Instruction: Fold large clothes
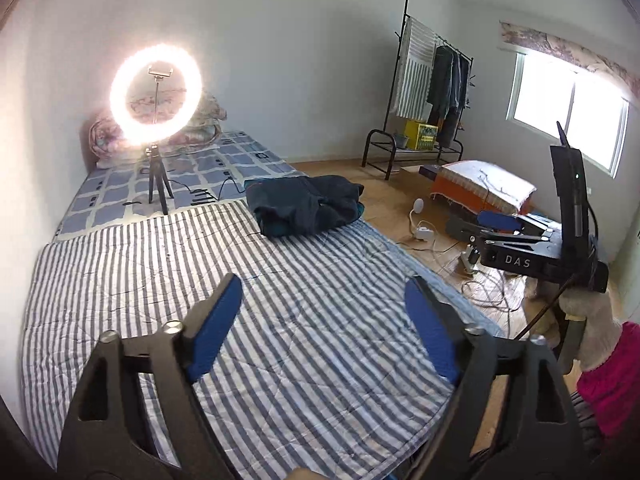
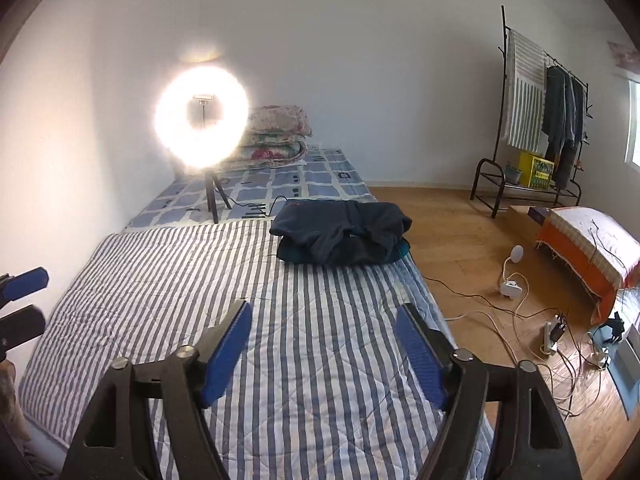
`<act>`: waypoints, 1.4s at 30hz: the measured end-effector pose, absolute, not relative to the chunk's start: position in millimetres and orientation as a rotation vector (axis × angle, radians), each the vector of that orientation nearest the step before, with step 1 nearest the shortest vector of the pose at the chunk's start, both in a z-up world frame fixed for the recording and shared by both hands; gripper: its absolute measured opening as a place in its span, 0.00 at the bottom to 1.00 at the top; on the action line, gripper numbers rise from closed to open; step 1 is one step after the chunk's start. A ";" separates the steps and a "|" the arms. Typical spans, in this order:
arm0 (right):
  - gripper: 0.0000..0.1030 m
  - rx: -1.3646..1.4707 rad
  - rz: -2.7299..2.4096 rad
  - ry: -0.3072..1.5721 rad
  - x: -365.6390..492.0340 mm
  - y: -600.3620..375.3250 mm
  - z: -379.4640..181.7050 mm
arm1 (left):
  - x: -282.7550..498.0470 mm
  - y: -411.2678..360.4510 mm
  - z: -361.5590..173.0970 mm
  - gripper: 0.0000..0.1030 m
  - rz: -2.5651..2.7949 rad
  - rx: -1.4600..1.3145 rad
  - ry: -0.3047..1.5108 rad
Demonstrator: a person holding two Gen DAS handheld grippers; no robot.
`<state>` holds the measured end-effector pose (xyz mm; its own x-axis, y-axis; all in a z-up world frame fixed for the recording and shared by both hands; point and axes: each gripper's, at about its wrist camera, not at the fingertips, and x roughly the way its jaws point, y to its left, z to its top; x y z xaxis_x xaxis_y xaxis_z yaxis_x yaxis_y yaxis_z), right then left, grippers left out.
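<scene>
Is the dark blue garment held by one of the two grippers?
No, the dark blue garment lies folded on the striped quilt, far ahead of the open, empty right gripper.

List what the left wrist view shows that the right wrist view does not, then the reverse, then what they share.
Only the left wrist view: the right gripper seen from the side, the gloved hand holding it, and the whole bright window. Only the right wrist view: the left gripper poking in at the left edge. Both: the striped quilt, the dark folded clothes at its far edge, the ring light, the clothes rack, and each camera's own open, empty jaws.
</scene>
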<state>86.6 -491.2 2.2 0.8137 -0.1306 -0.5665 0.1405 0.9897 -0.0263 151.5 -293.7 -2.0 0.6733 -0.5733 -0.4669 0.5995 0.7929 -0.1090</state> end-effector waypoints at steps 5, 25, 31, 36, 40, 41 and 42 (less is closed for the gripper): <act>0.83 0.011 -0.140 0.595 82.3 -484.9 -2.7 | 147.7 -292.9 -12.8 0.94 -0.636 0.087 0.512; 1.00 -0.030 -0.163 0.597 88.6 -471.1 -18.3 | 145.9 -297.8 -29.2 1.00 -0.473 0.202 0.513; 1.00 -0.035 -0.170 0.604 90.4 -472.9 -21.6 | 149.5 -295.8 -28.3 1.00 -0.459 0.193 0.516; 1.00 -0.022 -0.170 0.605 90.7 -475.4 -21.6 | 149.5 -296.8 -28.1 1.00 -0.461 0.194 0.516; 1.00 -0.016 -0.168 0.606 90.0 -476.8 -22.1 | 149.8 -297.3 -28.7 1.00 -0.464 0.197 0.518; 1.00 -0.016 -0.168 0.606 89.9 -476.9 -22.3 | 149.9 -298.0 -29.1 1.00 -0.466 0.198 0.519; 1.00 -0.018 -0.169 0.606 89.8 -476.7 -22.2 | 150.0 -298.0 -29.3 1.00 -0.464 0.199 0.520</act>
<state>89.8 -476.7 -22.1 0.8087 -0.1631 -0.5652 0.1528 0.9861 -0.0659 150.0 -298.0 -29.3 0.7676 -0.3752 -0.5196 0.4741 0.8780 0.0664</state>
